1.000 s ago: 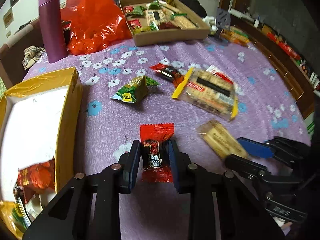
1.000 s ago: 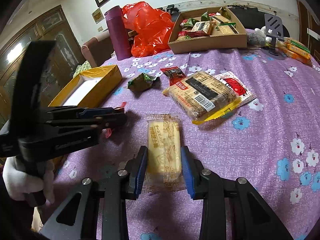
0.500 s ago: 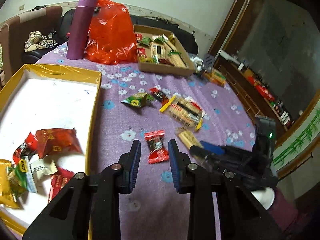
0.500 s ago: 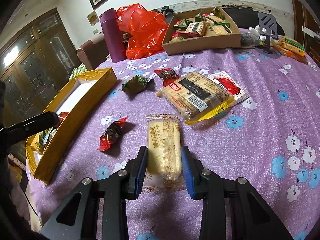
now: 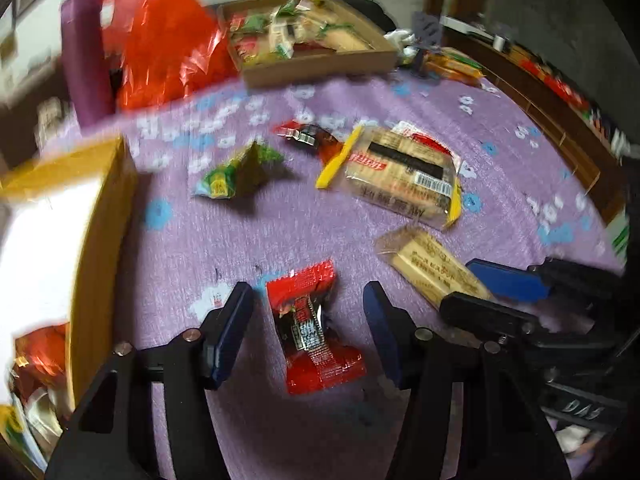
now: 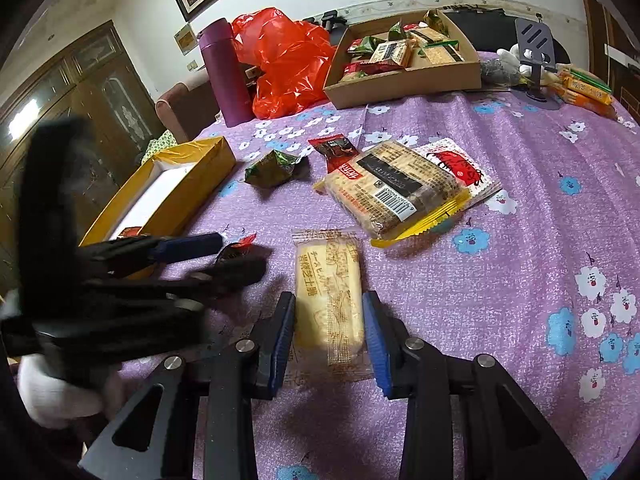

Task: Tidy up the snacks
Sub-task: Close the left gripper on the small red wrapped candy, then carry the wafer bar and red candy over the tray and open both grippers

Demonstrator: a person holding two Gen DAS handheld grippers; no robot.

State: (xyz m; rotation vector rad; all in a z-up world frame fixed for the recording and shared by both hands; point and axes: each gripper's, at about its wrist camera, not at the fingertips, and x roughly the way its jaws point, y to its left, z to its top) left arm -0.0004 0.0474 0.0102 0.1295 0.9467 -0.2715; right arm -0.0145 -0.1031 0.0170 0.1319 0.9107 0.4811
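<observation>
Down by the gold box, your left gripper is back over the red candy, jaws opening around it, untouched. Right gripper pinches the cheese biscuit; both unboxed.

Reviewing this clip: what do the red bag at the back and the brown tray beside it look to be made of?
Red bag: thin glossy plastic film, by its crinkles, bright glare and slight translucency. Brown tray: plain matte cardboard, likely, going by its dull brown walls and folded, straight-cut edges.
</observation>
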